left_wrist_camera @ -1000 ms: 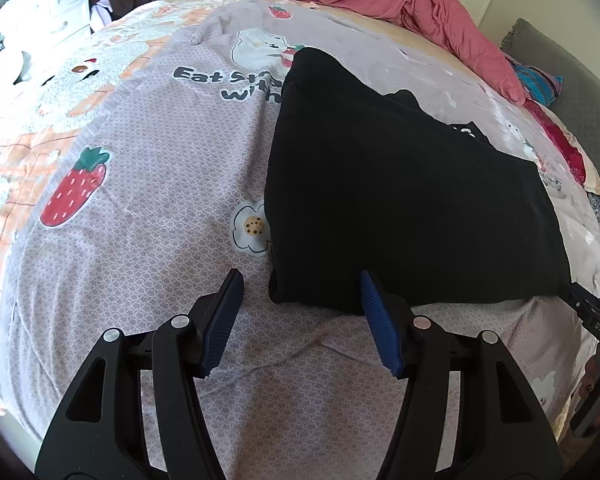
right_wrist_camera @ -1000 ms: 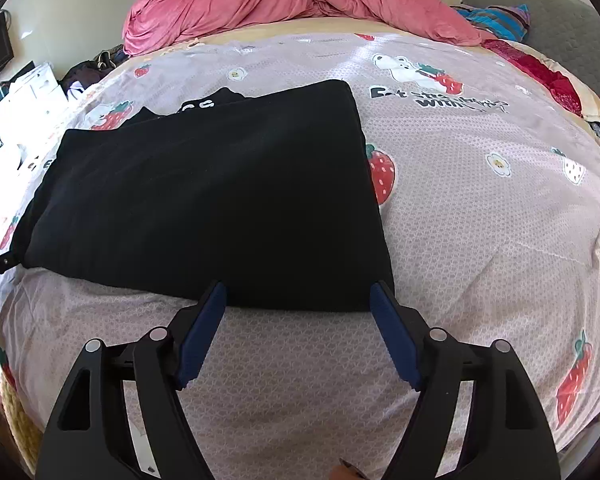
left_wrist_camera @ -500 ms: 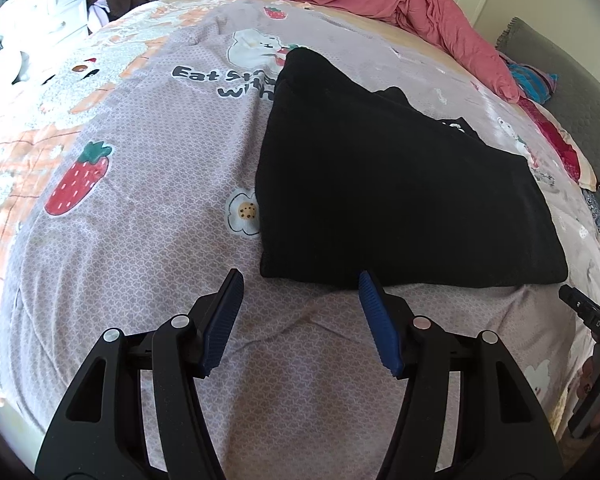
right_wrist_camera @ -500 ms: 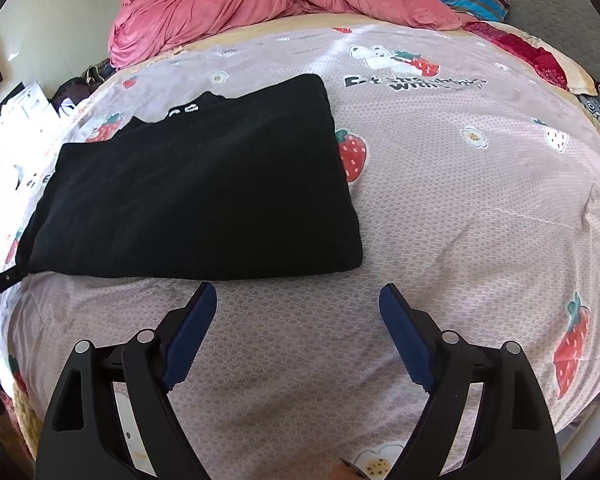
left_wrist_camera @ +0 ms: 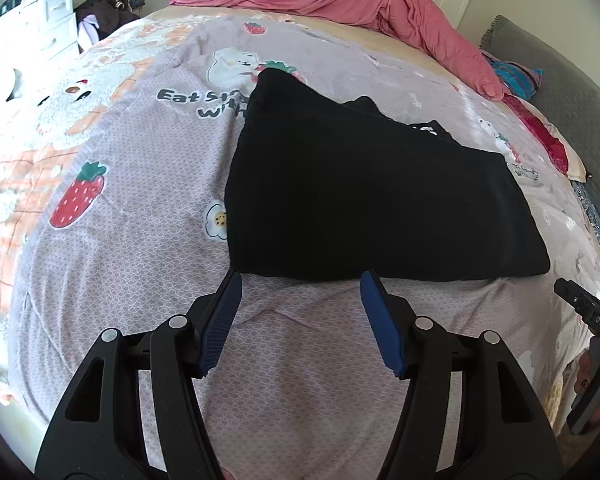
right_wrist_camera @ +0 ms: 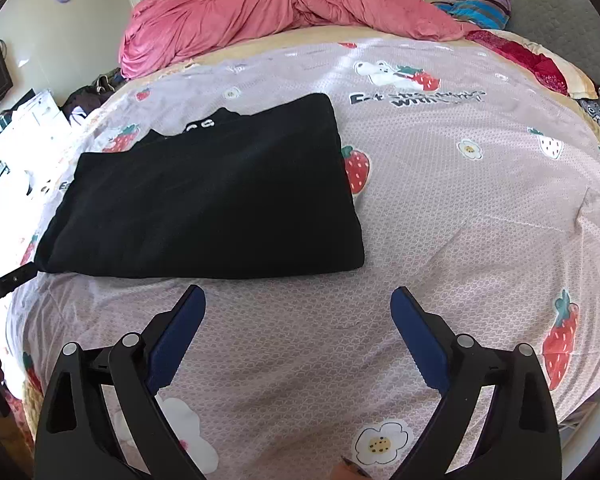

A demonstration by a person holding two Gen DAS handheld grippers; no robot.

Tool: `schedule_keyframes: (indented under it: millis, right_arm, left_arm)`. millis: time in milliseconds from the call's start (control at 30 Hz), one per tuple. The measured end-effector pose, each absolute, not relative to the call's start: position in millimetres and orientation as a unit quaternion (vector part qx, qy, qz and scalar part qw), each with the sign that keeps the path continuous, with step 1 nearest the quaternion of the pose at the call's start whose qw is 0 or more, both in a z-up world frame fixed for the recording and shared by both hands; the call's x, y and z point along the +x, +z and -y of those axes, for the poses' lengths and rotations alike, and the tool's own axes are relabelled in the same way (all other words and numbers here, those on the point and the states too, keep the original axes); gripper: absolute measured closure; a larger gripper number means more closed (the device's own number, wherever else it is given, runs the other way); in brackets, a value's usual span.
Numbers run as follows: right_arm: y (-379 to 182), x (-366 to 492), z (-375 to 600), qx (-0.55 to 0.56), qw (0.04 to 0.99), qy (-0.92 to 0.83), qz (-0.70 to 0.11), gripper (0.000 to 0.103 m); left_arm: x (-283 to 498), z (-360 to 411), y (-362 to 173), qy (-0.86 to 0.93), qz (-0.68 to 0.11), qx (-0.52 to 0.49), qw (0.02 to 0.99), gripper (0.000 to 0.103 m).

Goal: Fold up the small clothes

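A black garment point(left_wrist_camera: 364, 196) lies folded flat on the bed; in the right wrist view it point(right_wrist_camera: 208, 200) sits left of centre. A second layer with white lettering peeks out at its far edge. My left gripper point(left_wrist_camera: 300, 280) is open and empty, its tips just short of the garment's near edge. My right gripper point(right_wrist_camera: 298, 296) is open and empty, a little back from the near edge, off the garment's right corner. The right gripper's body shows at the left wrist view's right edge point(left_wrist_camera: 584, 312).
The bed has a lilac sheet point(right_wrist_camera: 460, 208) printed with strawberries and flowers. A pink duvet point(right_wrist_camera: 284, 12) is heaped at the far end. Pillows point(right_wrist_camera: 540, 68) and a grey headboard point(left_wrist_camera: 572, 80) are on one side, white drawers point(left_wrist_camera: 40, 24) on the other.
Both grippers have pulled back from the garment toward the near edge of the bed. The right gripper's jaws have opened wider. The garment lies where it was.
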State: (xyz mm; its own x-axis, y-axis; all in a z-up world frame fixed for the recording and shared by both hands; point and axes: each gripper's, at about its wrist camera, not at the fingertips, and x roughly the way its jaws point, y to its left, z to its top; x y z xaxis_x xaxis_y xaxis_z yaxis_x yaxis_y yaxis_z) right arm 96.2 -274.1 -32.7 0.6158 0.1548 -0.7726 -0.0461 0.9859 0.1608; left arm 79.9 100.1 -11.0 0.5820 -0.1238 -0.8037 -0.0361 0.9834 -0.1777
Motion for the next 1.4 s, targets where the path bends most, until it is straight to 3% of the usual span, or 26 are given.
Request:
schedule_keyframes:
  millis: [67,133,633,667,1400]
  right_arm:
    - [-30.8,95.1,274.5,0.064,0.897,0.058,-0.434,0.010]
    - [-28.7,93.7,274.2,0.064,0.898,0.059,-0.431,0.009]
    - [-17.6,87.6,267.3,0.063,0.901,0.076,-0.422,0.008]
    - [-16.3,87.4,265.6,0.060,0.902,0.077,-0.420,0.008]
    - [6.1,84.3,210.8,0.014,0.909,0.136,-0.394,0.005]
  left_arm:
    - [78.9,-97.4,-9.6,-0.028,-0.457,-0.087,0.885,0.047]
    - [77.7,-93.8,-8.8,-0.029,-0.457,-0.083,0.885,0.032]
    - [69.2,-70.8,-4.8,-0.051,-0.460,-0.068,0.884,0.020]
    - [69.0,-69.3,-4.4,-0.051,-0.460,-0.065,0.884,0.009]
    - [54.3,-74.2,10.7,-0.032,-0.449,-0.052,0.891,0.009]
